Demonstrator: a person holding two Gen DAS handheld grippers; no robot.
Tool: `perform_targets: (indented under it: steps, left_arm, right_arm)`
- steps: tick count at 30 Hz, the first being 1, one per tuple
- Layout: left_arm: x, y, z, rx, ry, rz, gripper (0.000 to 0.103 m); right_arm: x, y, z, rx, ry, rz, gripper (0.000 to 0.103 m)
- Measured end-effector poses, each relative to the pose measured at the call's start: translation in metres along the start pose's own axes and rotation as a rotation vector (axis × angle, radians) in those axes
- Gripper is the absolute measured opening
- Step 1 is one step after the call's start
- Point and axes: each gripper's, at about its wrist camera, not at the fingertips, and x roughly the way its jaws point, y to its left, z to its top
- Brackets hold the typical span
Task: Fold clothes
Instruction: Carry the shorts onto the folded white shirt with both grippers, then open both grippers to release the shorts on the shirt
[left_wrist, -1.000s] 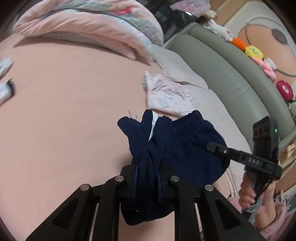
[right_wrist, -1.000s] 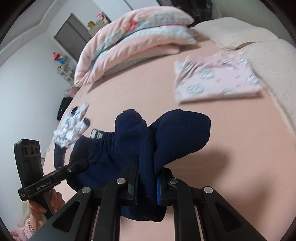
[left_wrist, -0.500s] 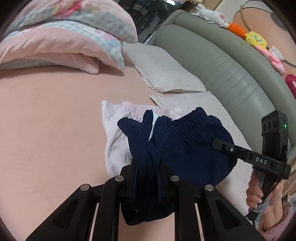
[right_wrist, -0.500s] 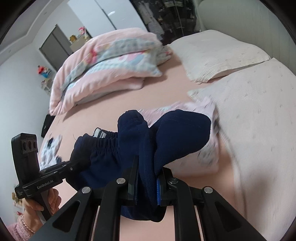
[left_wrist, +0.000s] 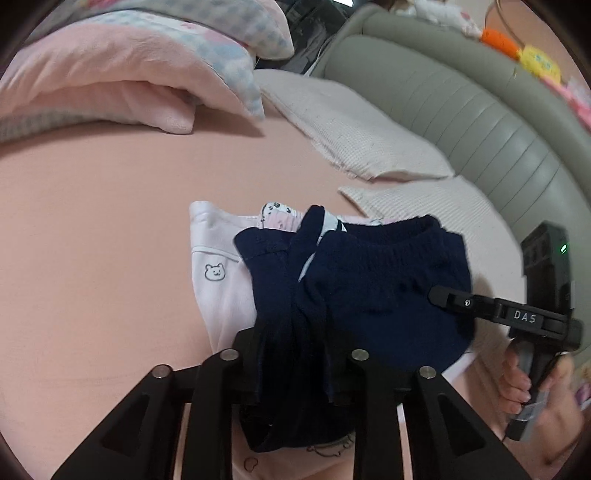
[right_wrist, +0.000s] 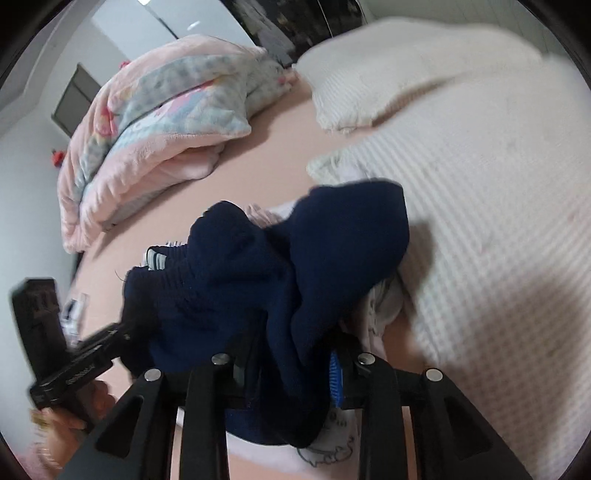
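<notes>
Navy shorts (left_wrist: 388, 288) with an elastic waistband are stretched between my two grippers, lying low over a folded pale pink garment (left_wrist: 218, 280) with a bear print. My left gripper (left_wrist: 293, 354) has a bunched end of the shorts between its fingers; its jaws are opening and the cloth sits loose. In the right wrist view the navy shorts (right_wrist: 258, 266) also fill my right gripper (right_wrist: 291, 362), whose jaws are opening too, a blue pad showing beside the cloth. The pink garment (right_wrist: 384, 306) peeks out underneath. Each gripper appears in the other's view, held by a hand (left_wrist: 524, 387).
The pink bed sheet (left_wrist: 92, 240) spreads to the left. A rolled pink quilt (left_wrist: 129, 74) lies at the back. Two white waffle pillows (left_wrist: 351, 129) rest against a grey-green padded headboard (left_wrist: 461, 110), close to the right of the pile. Plush toys (left_wrist: 535, 62) line its top.
Both grippers carried the shorts across the bed and down onto the folded pink garment by the pillows. The gaps between both pairs of fingers have widened around the cloth.
</notes>
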Motion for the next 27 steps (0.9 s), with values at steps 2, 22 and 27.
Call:
perform_targets:
  steps: [2,22,27]
  left_arm:
    - [-0.021,-0.006,0.0,0.03,-0.087,0.031,0.033]
    - [-0.031,-0.032,-0.009,0.246,-0.053,0.068,0.034]
    - [-0.045,-0.017,-0.006,0.167,-0.042,0.085,0.056]
  right_arm:
    - [-0.022,-0.004,-0.001,0.016,-0.063,-0.007,0.035]
    - [-0.021,0.036,-0.011,-0.212,-0.051,-0.107,0.031]
    - [-0.034,0.044,-0.026,-0.177,-0.022,-0.129,0.044]
